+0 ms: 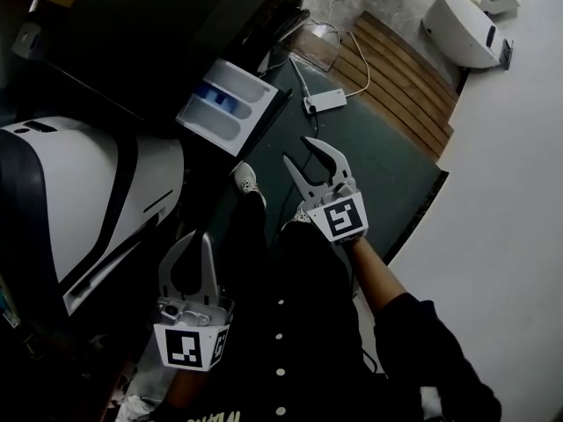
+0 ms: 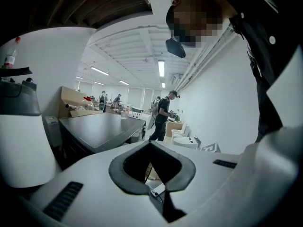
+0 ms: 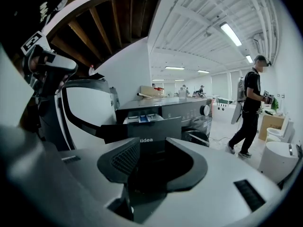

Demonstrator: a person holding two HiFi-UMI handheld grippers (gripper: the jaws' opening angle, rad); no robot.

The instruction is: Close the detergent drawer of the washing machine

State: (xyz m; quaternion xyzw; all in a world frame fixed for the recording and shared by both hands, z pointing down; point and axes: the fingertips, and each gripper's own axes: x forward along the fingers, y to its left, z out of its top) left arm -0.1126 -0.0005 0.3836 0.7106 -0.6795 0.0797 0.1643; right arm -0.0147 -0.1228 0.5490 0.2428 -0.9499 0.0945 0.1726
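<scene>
ahead of both claws, drawer (image 1: pixel 230 104) juts open from washer (image 1: pixel 158 25) front.
right claw (image 1: pixel 296 149) jaws apart, empty, short of drawer's front edge; left claw (image 1: pixel 200 236) jaws together, empty, farther off.

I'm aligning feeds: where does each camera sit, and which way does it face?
Head view: on the person's head, facing steeply down at the detergent drawer; shows left gripper, right gripper, forearm.
Left gripper view: on that gripper, facing across the washing machine's top; shows its jaws, the torso.
Right gripper view: on that gripper, facing the washing machine's front; shows its jaws.
Head and right gripper views share the open drawer.
</scene>
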